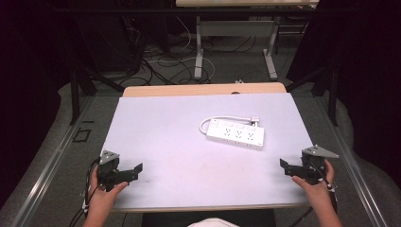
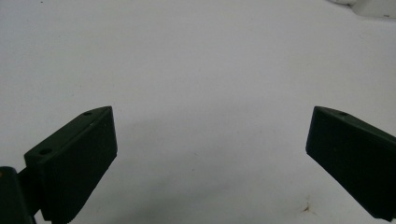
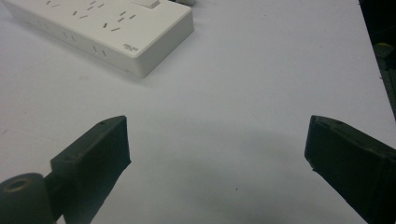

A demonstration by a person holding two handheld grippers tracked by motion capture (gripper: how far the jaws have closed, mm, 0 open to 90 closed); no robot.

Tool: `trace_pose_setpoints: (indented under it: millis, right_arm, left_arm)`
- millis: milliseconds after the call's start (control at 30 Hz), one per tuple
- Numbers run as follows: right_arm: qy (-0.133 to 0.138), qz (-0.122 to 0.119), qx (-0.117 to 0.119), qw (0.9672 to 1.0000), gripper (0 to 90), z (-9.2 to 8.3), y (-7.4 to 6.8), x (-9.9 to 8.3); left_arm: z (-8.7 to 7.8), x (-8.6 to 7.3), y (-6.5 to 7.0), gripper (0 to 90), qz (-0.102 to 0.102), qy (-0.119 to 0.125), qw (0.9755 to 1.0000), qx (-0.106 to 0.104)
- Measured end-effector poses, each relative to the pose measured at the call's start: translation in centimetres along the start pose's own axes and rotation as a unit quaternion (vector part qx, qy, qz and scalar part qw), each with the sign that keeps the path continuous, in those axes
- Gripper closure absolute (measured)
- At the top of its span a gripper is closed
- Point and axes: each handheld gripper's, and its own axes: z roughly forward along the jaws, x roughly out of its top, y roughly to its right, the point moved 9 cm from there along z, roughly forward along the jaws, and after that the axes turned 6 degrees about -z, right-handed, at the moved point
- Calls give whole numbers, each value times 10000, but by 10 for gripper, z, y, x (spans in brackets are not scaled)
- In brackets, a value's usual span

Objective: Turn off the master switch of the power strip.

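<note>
Left gripper [image 1: 137,171]: held in the person's left hand [image 1: 105,195] at the near left corner of the table; its jaws stand wide apart, released, with bare table surface between them.
Right gripper [image 1: 283,165]: held in the person's right hand [image 1: 314,184] at the near right corner of the table; its jaws are likewise spread wide, released, gripping nothing.
Power strip [image 1: 235,134]: a white multi-outlet strip lying flat on the table, well ahead of both sets of jaws and apart from each. In the right gripper view the power strip [image 3: 100,30] lies beyond the left jaw tip, up and to the left, with one corner turned toward the jaws. In the left gripper view a small white edge, which seems to be the same strip [image 2: 373,7], shows far beyond the right jaw, at the top right.
Cord [image 1: 208,121]: white, looping from the strip's far left end and running along its far side to a plug [image 1: 254,119] lying just behind the strip.
Table [image 1: 165,142]: pale white top, with a strip of wooden edge at its far side.
Speck [image 2: 306,208]: a small brownish mark on the table just inside the left gripper's right jaw.
</note>
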Motion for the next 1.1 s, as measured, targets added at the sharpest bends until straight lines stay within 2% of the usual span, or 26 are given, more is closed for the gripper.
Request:
trace_pose_setpoints:
  millis: [133, 300, 433, 600, 800, 1067, 1100]
  right_arm:
    - [19, 99, 52, 9999, 61, 1, -2, 2]
    - [242, -9, 156, 9996, 61, -1, -9, 12]
    - [200, -213, 148, 9995, 60, 0, -14, 13]
    - [258, -246, 112, 9993, 60, 0, -16, 17]
    - [97, -222, 182, 9995, 59, 0, -18, 14]
    - [76, -299, 229, 9993, 59, 0, -22, 17]
    - [24, -310, 291, 9991, 59, -1, -23, 17]
  left_arm:
    - [-2, -2, -1, 19, -31, 23, 10000, 23]
    - [-5, -4, -2, 19, -26, 32, 10000, 40]
    - [-7, -3, -4, 19, -54, 84, 9999, 73]
    - [-9, -3, -6, 19, -45, 45, 10000, 76]
    - [-8, -2, -5, 19, -27, 77, 9999, 107]
    - [-8, -1, -5, 19, -45, 99, 9999, 107]
    - [-8, -1, -5, 19, -47, 96, 9999, 105]
